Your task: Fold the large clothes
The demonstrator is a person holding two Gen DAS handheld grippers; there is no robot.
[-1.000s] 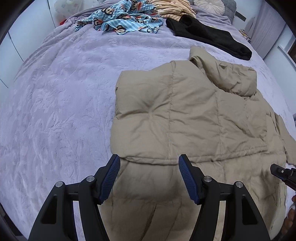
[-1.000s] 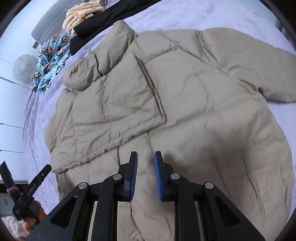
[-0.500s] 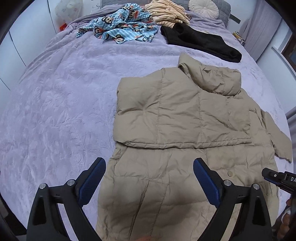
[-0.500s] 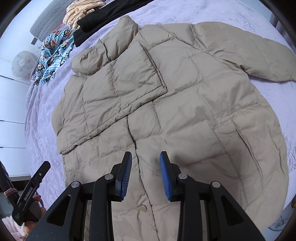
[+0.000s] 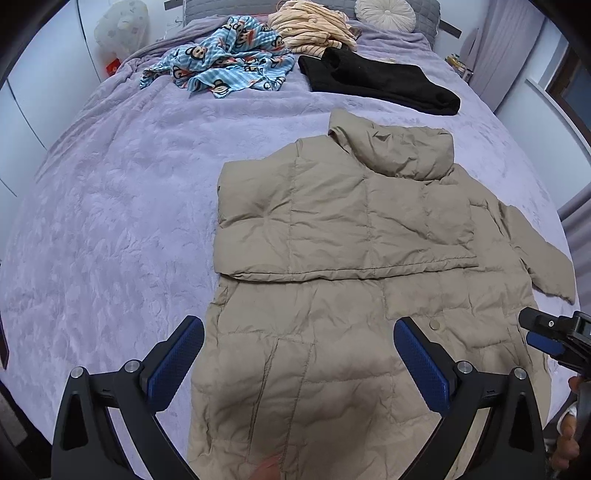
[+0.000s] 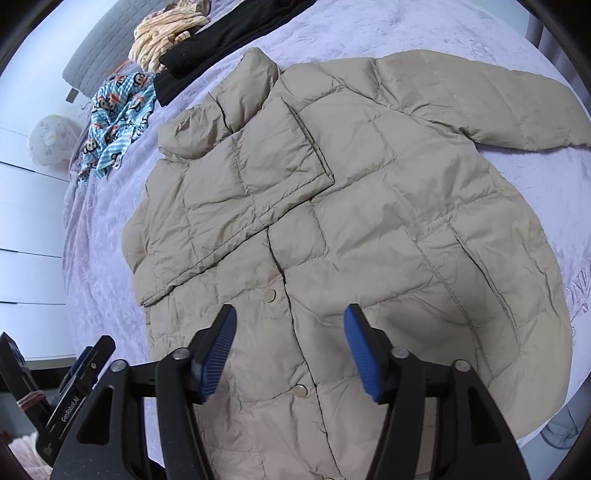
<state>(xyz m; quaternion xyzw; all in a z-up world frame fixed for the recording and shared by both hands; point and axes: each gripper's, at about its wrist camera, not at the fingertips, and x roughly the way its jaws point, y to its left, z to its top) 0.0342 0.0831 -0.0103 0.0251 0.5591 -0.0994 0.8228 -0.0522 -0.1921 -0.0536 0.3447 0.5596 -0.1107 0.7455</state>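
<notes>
A beige puffer jacket [image 5: 343, 236] lies front up on the lilac bed; it also shows in the right wrist view [image 6: 369, 206]. Its one sleeve [image 5: 332, 214] is folded across the chest, the other sleeve [image 6: 480, 99] lies stretched out to the side. My left gripper [image 5: 299, 354] is open and empty above the jacket's lower left part. My right gripper [image 6: 290, 347] is open and empty above the button line near the hem; it also shows at the right edge of the left wrist view [image 5: 554, 336].
At the head of the bed [image 5: 110, 206] lie a blue monkey-print garment [image 5: 225, 62], a striped yellow garment [image 5: 314, 26], a black garment [image 5: 376, 81] and a round cushion [image 5: 386, 11]. White wardrobe doors [image 6: 26, 229] stand beside the bed.
Both grippers have opened wider and pulled back and up from the jacket, so more of it shows. The jacket itself has not moved.
</notes>
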